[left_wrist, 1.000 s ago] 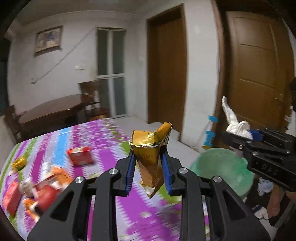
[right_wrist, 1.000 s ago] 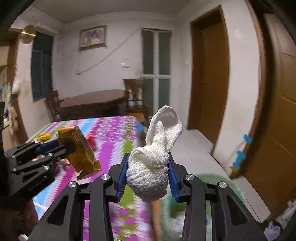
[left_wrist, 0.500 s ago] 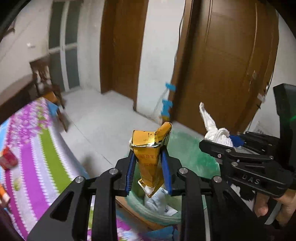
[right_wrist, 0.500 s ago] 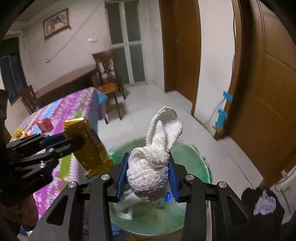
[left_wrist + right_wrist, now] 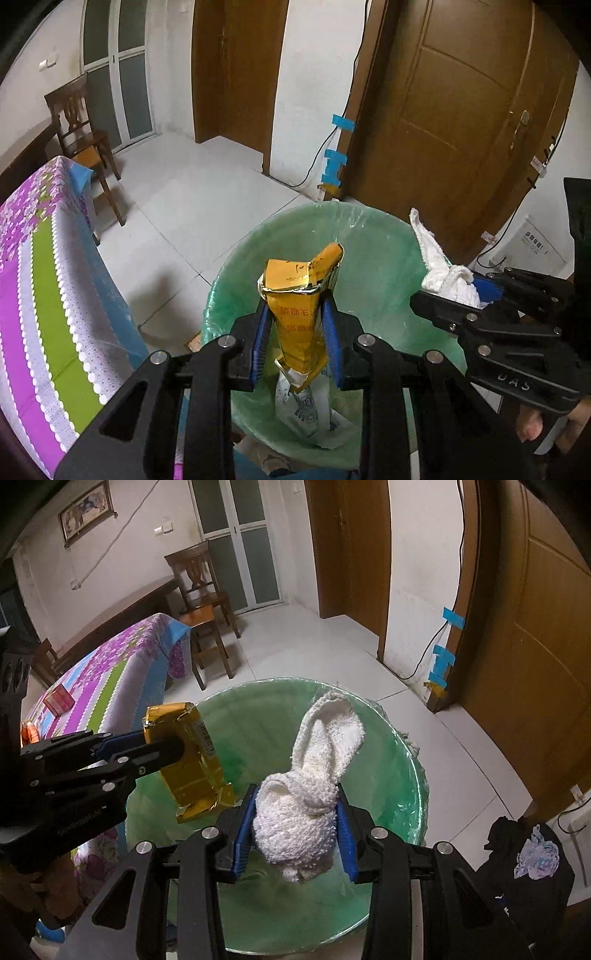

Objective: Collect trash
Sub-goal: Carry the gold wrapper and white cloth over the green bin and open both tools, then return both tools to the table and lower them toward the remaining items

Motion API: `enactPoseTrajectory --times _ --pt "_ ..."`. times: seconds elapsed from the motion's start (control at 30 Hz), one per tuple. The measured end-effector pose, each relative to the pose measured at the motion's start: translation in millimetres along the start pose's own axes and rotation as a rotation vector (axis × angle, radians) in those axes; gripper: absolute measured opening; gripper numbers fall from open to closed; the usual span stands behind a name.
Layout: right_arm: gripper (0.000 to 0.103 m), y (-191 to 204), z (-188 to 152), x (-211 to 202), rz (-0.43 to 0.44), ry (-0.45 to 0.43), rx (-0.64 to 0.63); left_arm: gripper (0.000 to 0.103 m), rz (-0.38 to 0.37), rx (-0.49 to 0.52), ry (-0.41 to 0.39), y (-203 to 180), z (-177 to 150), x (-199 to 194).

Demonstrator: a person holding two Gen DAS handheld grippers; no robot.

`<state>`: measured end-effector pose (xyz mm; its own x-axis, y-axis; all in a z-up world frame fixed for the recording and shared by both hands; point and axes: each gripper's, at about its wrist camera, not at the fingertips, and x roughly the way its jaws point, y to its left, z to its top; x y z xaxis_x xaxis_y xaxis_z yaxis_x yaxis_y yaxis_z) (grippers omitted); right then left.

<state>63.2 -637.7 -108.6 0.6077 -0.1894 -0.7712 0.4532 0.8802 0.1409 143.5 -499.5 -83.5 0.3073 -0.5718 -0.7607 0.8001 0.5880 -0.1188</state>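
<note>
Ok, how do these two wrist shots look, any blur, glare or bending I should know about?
Left wrist view: sharp, no motion blur; fisheye bows the door frames and darkens the corners; the yellow wrapper in the left gripper shows a foil glint. Right wrist view: also sharp; dim indoor light, the white cloth in the right gripper is the brightest thing, a soft sheen on the green bin liner.

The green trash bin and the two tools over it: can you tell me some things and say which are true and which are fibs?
1. The left tool grips a crumpled yellow foil packet. True.
2. The right tool is empty. False: it clamps a white knotted cloth.
3. The round bin with the green plastic liner has paper trash inside. True.
4. The brown wooden chair lies tipped over. False: it stands upright.
5. Both tools hang above the bin. True.
</note>
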Motion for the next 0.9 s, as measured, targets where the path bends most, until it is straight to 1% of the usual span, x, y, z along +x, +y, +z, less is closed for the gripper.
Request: enactPoseTrajectory --times 0.23,0.27,0.3,0.33,0.37,0.4,0.7,0.73,0.8,0.9 --pt "0.041 6.6 0.0 0.8 0.005 -0.006 0.003 0.027 0.01 0.004 -0.003 -0.1 4.0 -1.3" --pt "0.045 7.7 -0.6 0.5 0.008 -0.008 0.005 0.03 0.011 0.003 0.0 -0.4 4.7 -0.8" --pt "0.052 7.0 -0.6 -0.8 0.01 -0.009 0.006 0.039 0.009 0.005 0.003 -0.6 4.9 -0.8" --pt "0.056 4.4 -1.8 -1.4 0.009 -0.017 0.011 0.044 0.017 0.005 0.0 -1.1 5.3 -1.2" --pt "0.062 3.4 -2.5 -2.5 0.007 -0.022 0.017 0.052 0.024 0.005 -0.002 0.4 5.8 -1.8" --pt "0.064 1.4 -3.3 -3.4 0.007 -0.027 0.027 0.054 0.026 0.003 -0.004 1.5 5.9 -2.5" --pt "0.065 -6.9 -11.7 -12.9 -0.008 -0.041 0.053 0.054 0.037 -0.006 -0.001 2.6 4.2 -3.4" --pt "0.066 -7.1 -12.6 -14.1 -0.008 -0.044 0.053 0.054 0.039 -0.003 -0.002 1.4 4.0 -4.5" --pt "0.072 -6.6 -13.1 -17.8 -0.01 -0.055 0.052 0.054 0.044 0.005 -0.008 1.3 2.2 -8.0" --pt "0.074 0.0 -12.3 -31.8 -0.039 -0.096 0.028 0.054 0.055 0.016 -0.02 1.2 0.0 -15.2"
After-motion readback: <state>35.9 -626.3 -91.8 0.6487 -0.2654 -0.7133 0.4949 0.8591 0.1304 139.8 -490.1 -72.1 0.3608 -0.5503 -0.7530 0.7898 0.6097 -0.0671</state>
